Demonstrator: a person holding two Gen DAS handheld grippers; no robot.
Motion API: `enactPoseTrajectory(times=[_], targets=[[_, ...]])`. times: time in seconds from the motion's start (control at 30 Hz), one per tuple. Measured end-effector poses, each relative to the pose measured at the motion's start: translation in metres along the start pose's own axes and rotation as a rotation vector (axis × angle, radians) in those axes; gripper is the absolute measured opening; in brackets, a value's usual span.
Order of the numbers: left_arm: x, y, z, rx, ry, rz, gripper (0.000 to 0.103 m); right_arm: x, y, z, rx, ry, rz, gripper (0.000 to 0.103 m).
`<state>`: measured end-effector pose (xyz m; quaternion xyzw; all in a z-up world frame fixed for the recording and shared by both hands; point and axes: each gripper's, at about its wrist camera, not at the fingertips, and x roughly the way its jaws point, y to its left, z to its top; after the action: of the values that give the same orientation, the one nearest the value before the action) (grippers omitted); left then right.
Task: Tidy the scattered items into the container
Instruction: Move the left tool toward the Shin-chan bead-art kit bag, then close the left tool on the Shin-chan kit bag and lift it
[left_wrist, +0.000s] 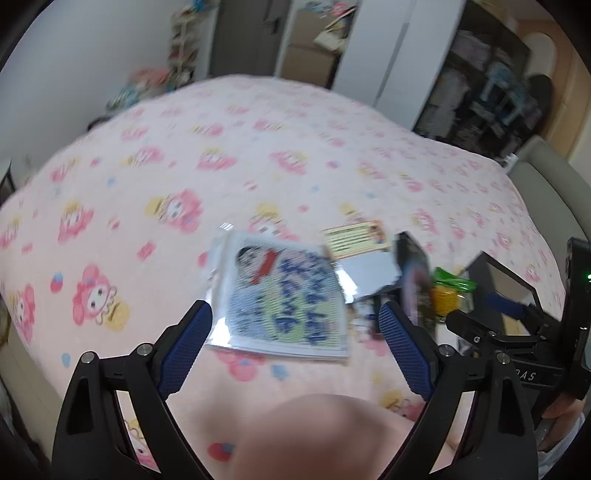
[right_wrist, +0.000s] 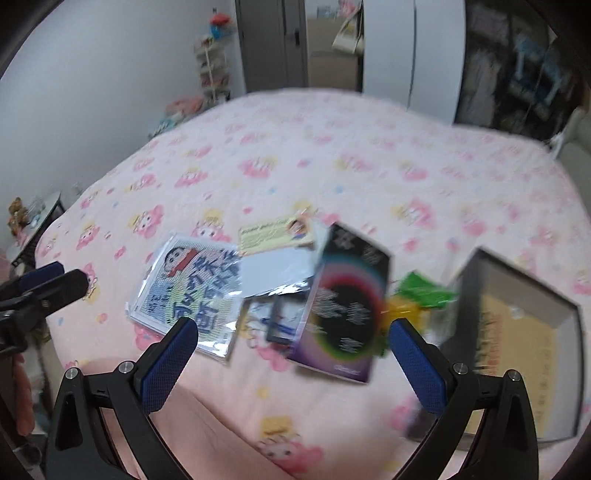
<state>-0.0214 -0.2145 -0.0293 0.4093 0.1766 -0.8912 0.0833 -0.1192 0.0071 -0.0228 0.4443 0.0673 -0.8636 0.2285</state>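
Left gripper (left_wrist: 295, 325), jaws spread wide and empty, hovers over a flat clear-sleeved cartoon print (left_wrist: 284, 299) lying on the bed (left_wrist: 147, 258). Right gripper (right_wrist: 291, 339), equally wide and empty, hangs above a glossy black rectangular box (right_wrist: 347, 302) with a rainbow ring. Finger pads (right_wrist: 170, 362) are blue and cross-hatched. Between these items lie a yellow card (right_wrist: 275, 232) and a grey sheet (right_wrist: 275, 273). Right of the box: a green-and-yellow packet (right_wrist: 417, 295), then the open container (right_wrist: 524, 295), a dark-walled rectangular tray. The fleecy pink cover bears cartoon figures.
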Motion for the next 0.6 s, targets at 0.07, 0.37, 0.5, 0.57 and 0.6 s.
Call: enactPoseTrajectory(times=[0.07,0.37,0.5,0.57,0.6], targets=[[0.015,0.020,0.002,-0.029,0.047,0.016,0.081,0.023,0.004,0.003,0.019,0.057,0.033,0.103],[0.072,0.069,-0.003,-0.120,0.160,0.045,0.074,0.074,0.030,-0.006,-0.031,0.213,0.140,0.078],[0.094,0.084,-0.006,-0.155,0.169,0.078,0.070,0.091,0.045,-0.007,-0.090,0.251,0.175,0.072],[0.102,0.089,-0.007,-0.161,0.167,0.080,0.066,0.100,0.051,-0.008,-0.110,0.268,0.192,0.064],[0.106,0.092,-0.006,-0.165,0.165,0.070,0.066,0.105,0.053,-0.009,-0.120,0.277,0.198,0.059]])
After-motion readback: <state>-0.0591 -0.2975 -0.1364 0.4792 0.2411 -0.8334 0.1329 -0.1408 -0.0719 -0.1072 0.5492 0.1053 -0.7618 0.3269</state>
